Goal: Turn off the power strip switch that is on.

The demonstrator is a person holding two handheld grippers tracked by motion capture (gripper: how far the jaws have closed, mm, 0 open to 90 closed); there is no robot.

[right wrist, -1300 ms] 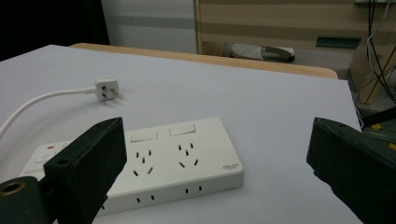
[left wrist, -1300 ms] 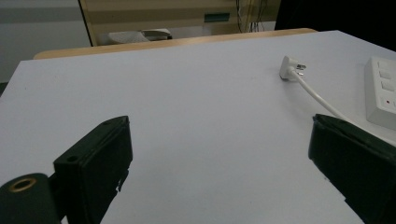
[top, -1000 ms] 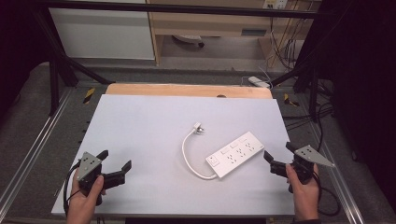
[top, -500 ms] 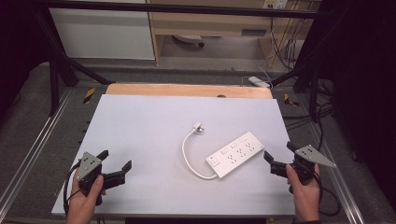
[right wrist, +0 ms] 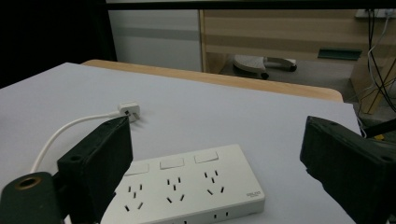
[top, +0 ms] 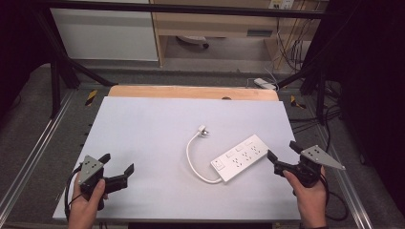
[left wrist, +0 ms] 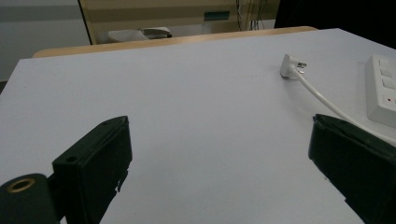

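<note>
Looking at the surface: we see a pale grey-white table top (top: 153, 143), matte and smooth, rectangular, with a strip of light wood (top: 191, 92) along its far edge.
Room: beyond the far edge we see a grey carpeted floor (top: 210, 76), a white cabinet panel (top: 105, 33) at far left and a light wooden shelf unit (top: 224, 24) behind the middle; dark cables (top: 286, 43) hang at far right, and black frame bars cross the far corners.
Side rails: metal rails (top: 38, 152) run along the left and right of the table.
Power strip: we find the white power strip (top: 240, 157) right of centre on the table, lying flat at a slant, a long slab of glossy plastic with rounded corners, three flat switches along its far edge and rows of slotted sockets.
Cord: a smooth white cord (top: 191, 157) curves from the strip's near left end towards the far side and ends in a small white plug (top: 202, 129) lying on the table.
Left gripper: our left gripper (top: 116, 169) sits at the near left corner, well apart from the strip, its blocky matte black jaws spread wide with bare table between them.
Right gripper: our right gripper (top: 282, 155) sits at the near right edge, just beside the strip's right end, jaws spread wide and holding nothing; a grey three-cornered plate lies on top.
Hands: a hand (top: 86, 210) grips each handle from the near side.
</note>
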